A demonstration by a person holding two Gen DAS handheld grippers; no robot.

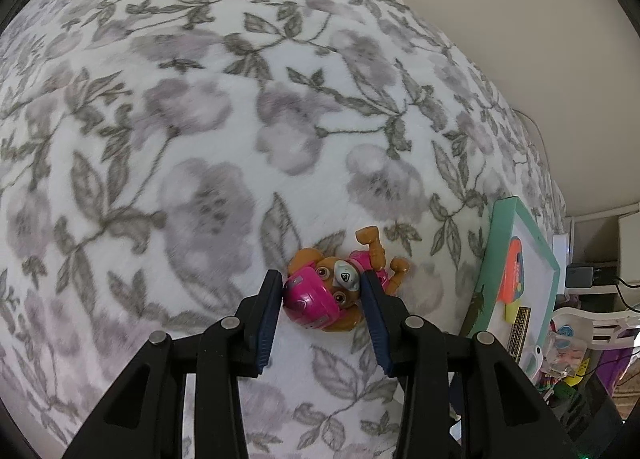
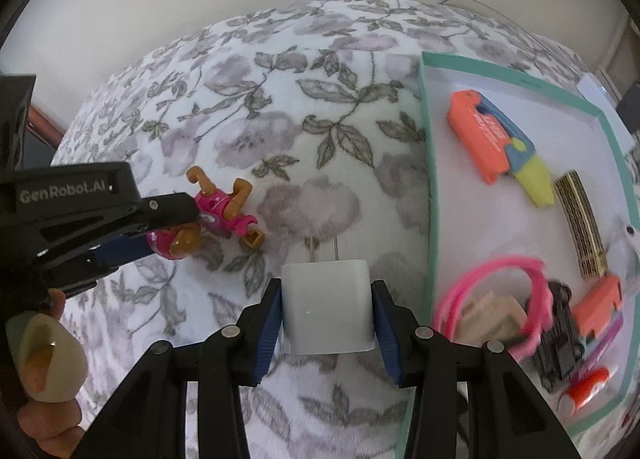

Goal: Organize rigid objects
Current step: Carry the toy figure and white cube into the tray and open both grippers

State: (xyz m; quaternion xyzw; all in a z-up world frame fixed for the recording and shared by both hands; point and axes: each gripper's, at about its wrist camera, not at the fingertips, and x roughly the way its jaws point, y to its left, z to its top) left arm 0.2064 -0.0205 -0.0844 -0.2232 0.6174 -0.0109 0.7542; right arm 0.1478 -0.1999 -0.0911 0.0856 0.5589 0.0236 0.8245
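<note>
A pink and tan toy pup figure (image 1: 334,291) lies on the floral blanket (image 1: 200,139). My left gripper (image 1: 322,285) has its blue pads on both sides of the figure's pink-helmeted head, touching it. The right wrist view shows the same figure (image 2: 218,215) with the left gripper (image 2: 176,227) clamped on its head. My right gripper (image 2: 328,291) is shut on a white plug-in charger cube (image 2: 328,305), its prongs pointing away, just left of the teal-rimmed white tray (image 2: 427,179).
The tray holds an orange and blue toy knife (image 2: 496,143), a gold patterned bar (image 2: 580,231), pink rings (image 2: 500,291), a black toy car (image 2: 560,339) and other small pieces. Clutter, a black adapter (image 1: 580,275) and cables lie beyond the bed's right edge.
</note>
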